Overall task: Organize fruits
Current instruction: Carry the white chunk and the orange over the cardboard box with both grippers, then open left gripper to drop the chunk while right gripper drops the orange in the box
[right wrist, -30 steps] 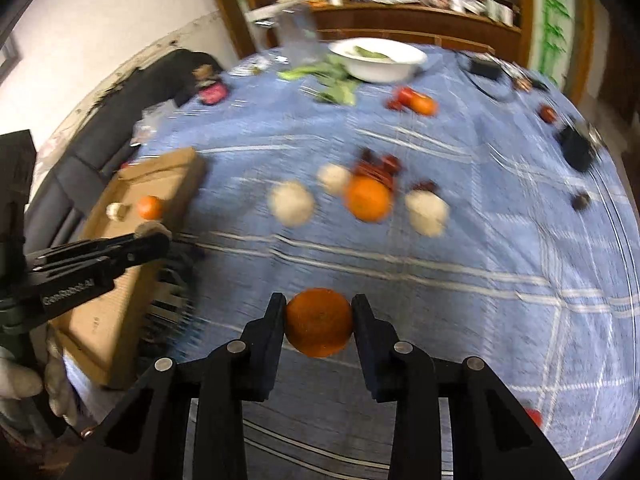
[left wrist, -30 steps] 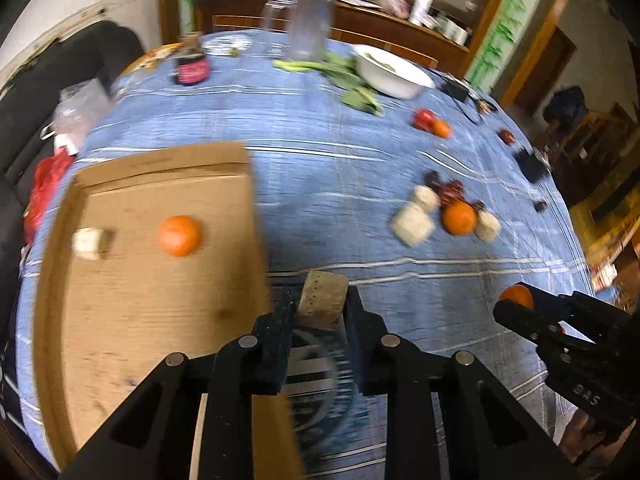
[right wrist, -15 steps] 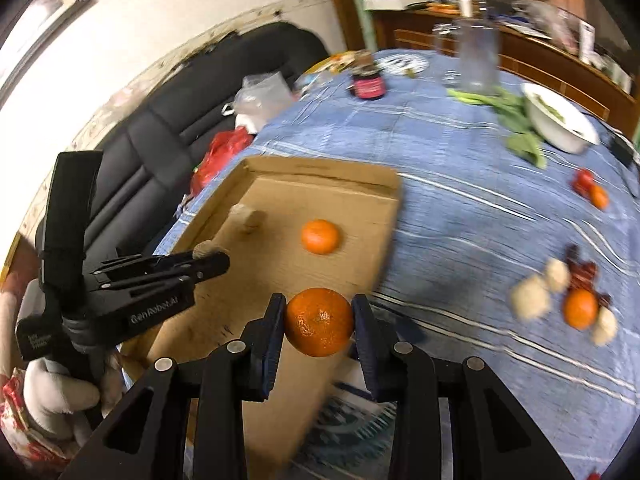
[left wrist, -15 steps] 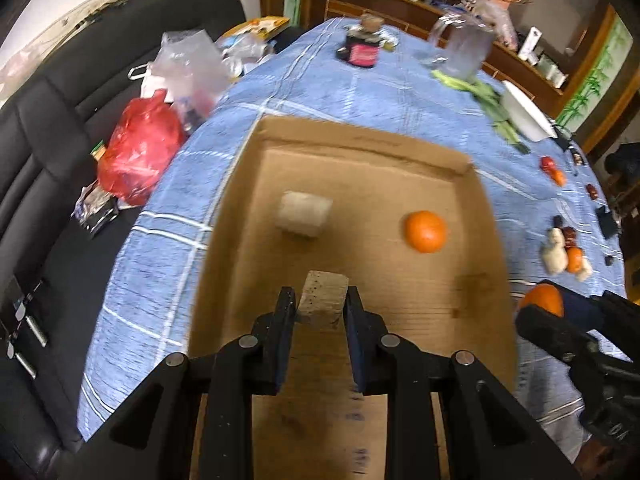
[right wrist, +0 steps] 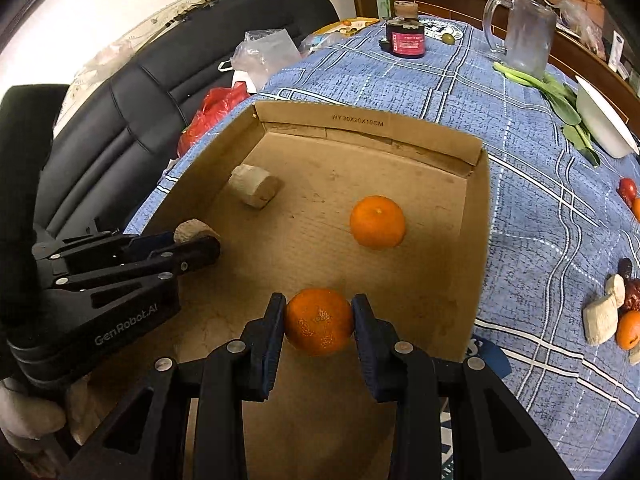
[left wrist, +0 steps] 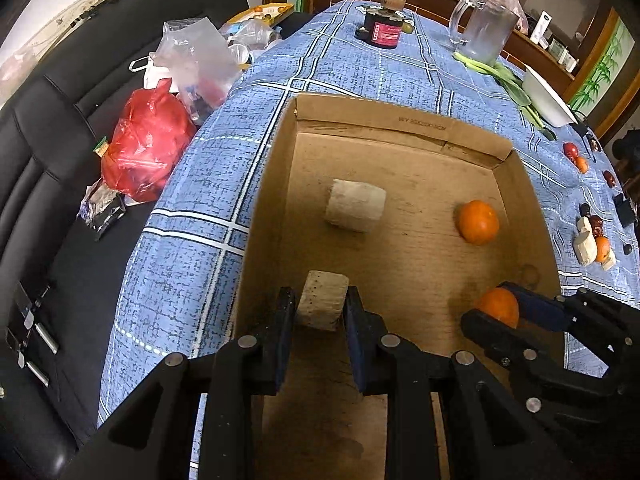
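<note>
A shallow cardboard box (left wrist: 396,124) (right wrist: 478,216) lies on the blue checked tablecloth. Inside it are a pale cut chunk (left wrist: 355,211) (right wrist: 254,190) and a loose orange (left wrist: 478,222) (right wrist: 377,222). My left gripper (left wrist: 321,312) is shut on a second pale chunk (left wrist: 322,306) over the box's near left part; it also shows in the right wrist view (right wrist: 196,240). My right gripper (right wrist: 319,320) is shut on an orange (right wrist: 319,321) over the box's near right part; it also shows in the left wrist view (left wrist: 496,308).
More pale chunks, an orange and dark red fruits (right wrist: 612,312) lie on the cloth right of the box. Beyond the box stand a dark jar (left wrist: 383,28), a glass mug (left wrist: 484,24), greens and a white bowl (right wrist: 604,120). A black sofa with bags (left wrist: 148,148) is left.
Both grippers have swung left from the loose fruit on the cloth to over the box, each carrying its piece. They now sit lower and closer to the box floor.
</note>
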Demonstrator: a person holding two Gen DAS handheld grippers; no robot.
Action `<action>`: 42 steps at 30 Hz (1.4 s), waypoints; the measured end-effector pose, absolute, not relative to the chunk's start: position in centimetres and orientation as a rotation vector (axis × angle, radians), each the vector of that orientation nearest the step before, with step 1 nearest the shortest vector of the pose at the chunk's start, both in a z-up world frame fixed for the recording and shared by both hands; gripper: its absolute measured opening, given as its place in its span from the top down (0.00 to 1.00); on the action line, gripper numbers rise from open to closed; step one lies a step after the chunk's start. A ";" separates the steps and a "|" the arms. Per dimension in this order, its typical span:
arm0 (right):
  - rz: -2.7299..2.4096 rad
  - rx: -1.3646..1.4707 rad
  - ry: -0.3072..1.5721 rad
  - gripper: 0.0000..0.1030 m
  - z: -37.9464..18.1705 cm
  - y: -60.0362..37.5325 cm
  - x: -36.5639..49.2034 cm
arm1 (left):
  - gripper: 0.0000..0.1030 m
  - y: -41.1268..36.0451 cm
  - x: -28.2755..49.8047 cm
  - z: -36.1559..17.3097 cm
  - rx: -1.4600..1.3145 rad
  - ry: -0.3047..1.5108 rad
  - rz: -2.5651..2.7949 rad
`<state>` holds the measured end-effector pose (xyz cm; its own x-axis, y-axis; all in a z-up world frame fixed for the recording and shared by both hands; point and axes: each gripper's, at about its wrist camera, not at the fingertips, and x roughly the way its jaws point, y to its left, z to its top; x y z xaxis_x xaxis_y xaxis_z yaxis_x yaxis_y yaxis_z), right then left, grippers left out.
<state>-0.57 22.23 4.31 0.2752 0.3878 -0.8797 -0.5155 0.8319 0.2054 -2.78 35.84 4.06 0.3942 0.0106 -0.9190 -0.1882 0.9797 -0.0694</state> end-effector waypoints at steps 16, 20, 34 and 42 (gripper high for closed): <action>0.601 -0.114 1.120 0.56 4.5 21.7 -0.6 | 0.56 34.9 -3.7 7.5 -0.092 1.076 0.178; 0.603 -0.101 1.084 0.51 5.9 20.8 -1.1 | 0.56 34.3 -3.9 8.6 -0.076 1.050 0.194; 0.517 0.061 1.052 0.50 8.1 11.3 -2.8 | 0.52 28.2 -3.9 11.0 -0.026 1.012 0.150; 0.348 0.170 1.055 0.50 8.0 -0.2 -5.7 | 0.50 22.4 -3.1 10.3 -0.056 1.034 0.060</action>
